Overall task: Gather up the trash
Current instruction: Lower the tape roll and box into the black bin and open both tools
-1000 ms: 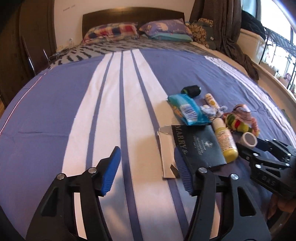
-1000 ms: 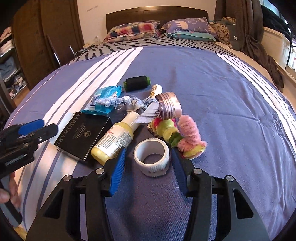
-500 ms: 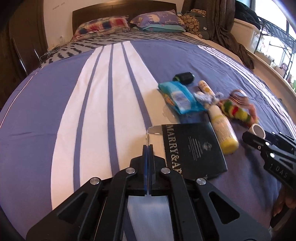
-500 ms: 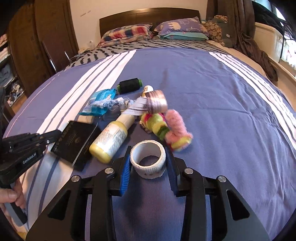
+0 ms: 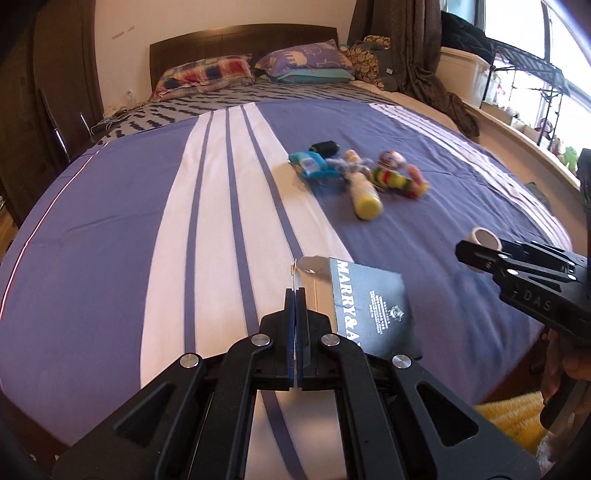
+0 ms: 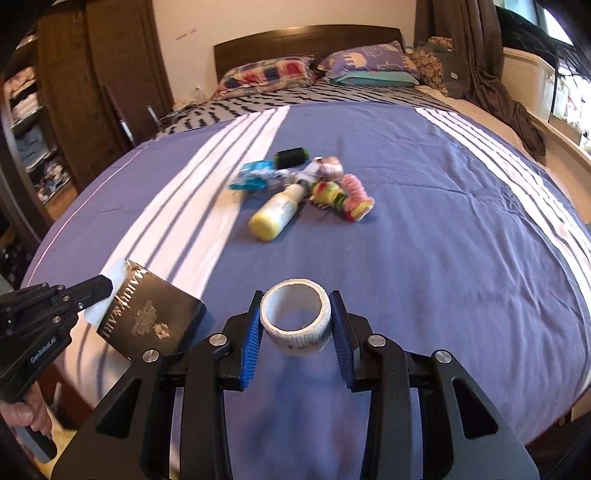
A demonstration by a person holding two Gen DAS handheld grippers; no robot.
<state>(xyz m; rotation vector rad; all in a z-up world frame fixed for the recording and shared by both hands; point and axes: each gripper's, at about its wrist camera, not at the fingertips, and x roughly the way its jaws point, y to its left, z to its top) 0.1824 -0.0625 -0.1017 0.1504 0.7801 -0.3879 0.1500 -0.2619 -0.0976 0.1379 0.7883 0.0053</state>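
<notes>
My left gripper (image 5: 295, 291) is shut on the white flap of a black box (image 5: 373, 314) with white lettering, which hangs just above the striped bedspread near the foot of the bed. The right wrist view shows that left gripper (image 6: 105, 286) pinching the flap of the box (image 6: 151, 317). My right gripper (image 6: 295, 306) is shut on a white tape roll (image 6: 295, 325), held clear of the bed. The roll (image 5: 485, 238) also shows at the right gripper's tip in the left wrist view. A yellow bottle (image 6: 275, 216), a blue packet (image 5: 310, 164), a black spool (image 5: 325, 147) and a colourful toy (image 5: 399, 181) lie mid-bed.
Pillows (image 5: 207, 72) and a dark headboard (image 6: 306, 35) close off the far end. A wooden wardrobe (image 6: 92, 85) stands on the left and a window ledge (image 5: 517, 129) with small items runs along the right. Something yellow (image 5: 509, 421) lies low beyond the bed's near corner.
The left jaws closed on the box's flap and the right jaws closed on the tape roll. Both grippers then drew back from the pile and lifted, carrying the box and the roll.
</notes>
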